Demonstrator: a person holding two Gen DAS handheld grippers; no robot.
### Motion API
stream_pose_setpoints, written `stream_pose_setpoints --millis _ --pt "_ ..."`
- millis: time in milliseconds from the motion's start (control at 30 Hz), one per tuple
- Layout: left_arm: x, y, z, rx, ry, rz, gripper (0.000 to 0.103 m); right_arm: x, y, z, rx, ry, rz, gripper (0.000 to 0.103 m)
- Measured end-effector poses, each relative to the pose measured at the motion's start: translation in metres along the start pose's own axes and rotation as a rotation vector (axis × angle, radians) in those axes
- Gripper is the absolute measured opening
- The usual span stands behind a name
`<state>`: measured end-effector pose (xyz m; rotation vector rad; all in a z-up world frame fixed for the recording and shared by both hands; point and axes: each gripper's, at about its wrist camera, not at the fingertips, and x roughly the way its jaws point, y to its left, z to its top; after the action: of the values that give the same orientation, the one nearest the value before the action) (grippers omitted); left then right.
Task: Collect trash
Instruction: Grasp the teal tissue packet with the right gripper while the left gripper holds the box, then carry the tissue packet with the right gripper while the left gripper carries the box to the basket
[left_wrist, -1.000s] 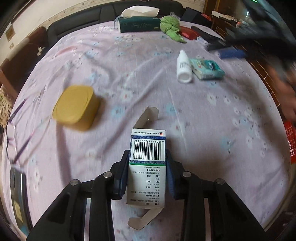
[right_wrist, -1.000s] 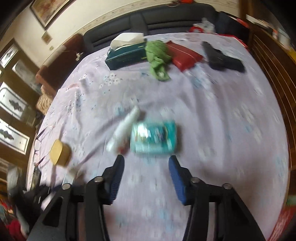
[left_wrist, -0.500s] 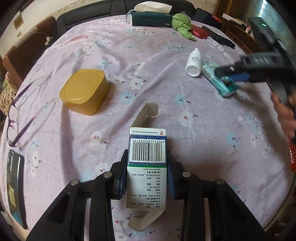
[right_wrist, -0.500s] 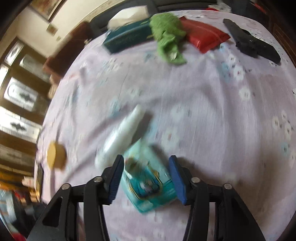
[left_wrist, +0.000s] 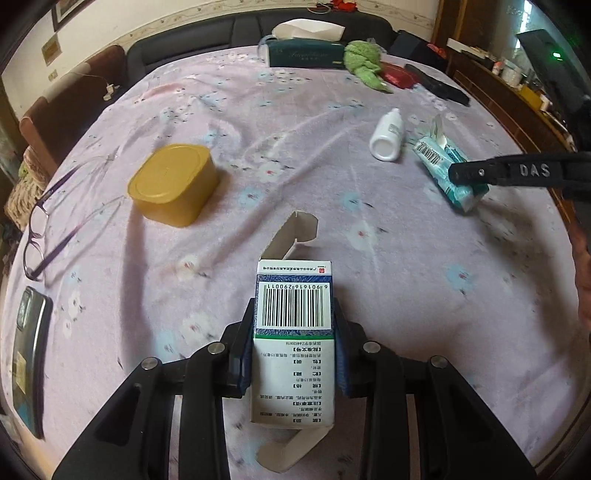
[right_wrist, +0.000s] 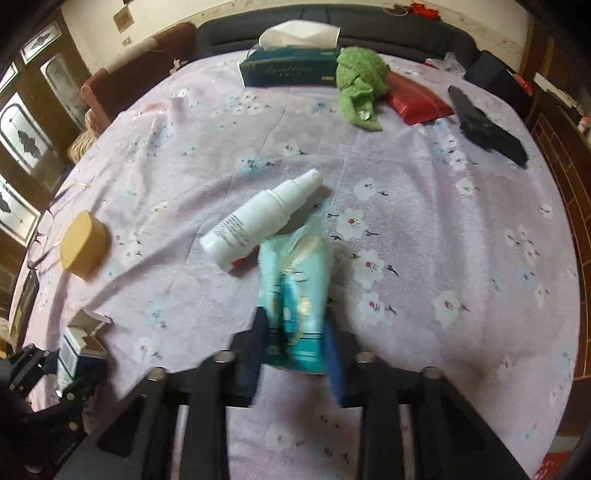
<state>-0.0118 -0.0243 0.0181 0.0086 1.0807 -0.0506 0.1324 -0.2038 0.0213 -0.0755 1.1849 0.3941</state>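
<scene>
Your left claw (left_wrist: 293, 349) is clamped on the empty medicine box (left_wrist: 293, 332), lifted clear of the worktop (left_wrist: 406, 288) for binning. Farther out, your right claw (right_wrist: 293, 332) is closing around the teal tissue pack (right_wrist: 295, 295), beside the white bottle (right_wrist: 258, 221).

Blur at the right gripper, edges eating the rest

The right gripper (right_wrist: 293, 334) and the teal tissue pack (right_wrist: 295, 302) between its closing jaws smear with motion, print unreadable; the phone (left_wrist: 27, 363) slips into the left rim, a hand (left_wrist: 583, 273) is cut by the right edge, and the medicine box (left_wrist: 293, 345) hides the cloth beneath it.
</scene>
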Motion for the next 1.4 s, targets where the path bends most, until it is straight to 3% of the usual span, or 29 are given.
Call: stream_pose_setpoints --millis 367,667,1400 --pt "-0.028 -0.026 -0.015 0.038 -0.043 0.011 0.033 -0.069 0.02 -0.084 0.066 -0.09 0.003 0.021" --pt "-0.052 -0.054 -0.009 0.086 -0.099 0.017 0.033 -0.1 0.002 -0.143 0.165 -0.089 -0.008 0.021" --pt "-0.07 -0.128 0.01 0.235 -0.158 -0.023 0.033 -0.145 -0.047 -0.174 0.28 -0.165 -0.036 0.021"
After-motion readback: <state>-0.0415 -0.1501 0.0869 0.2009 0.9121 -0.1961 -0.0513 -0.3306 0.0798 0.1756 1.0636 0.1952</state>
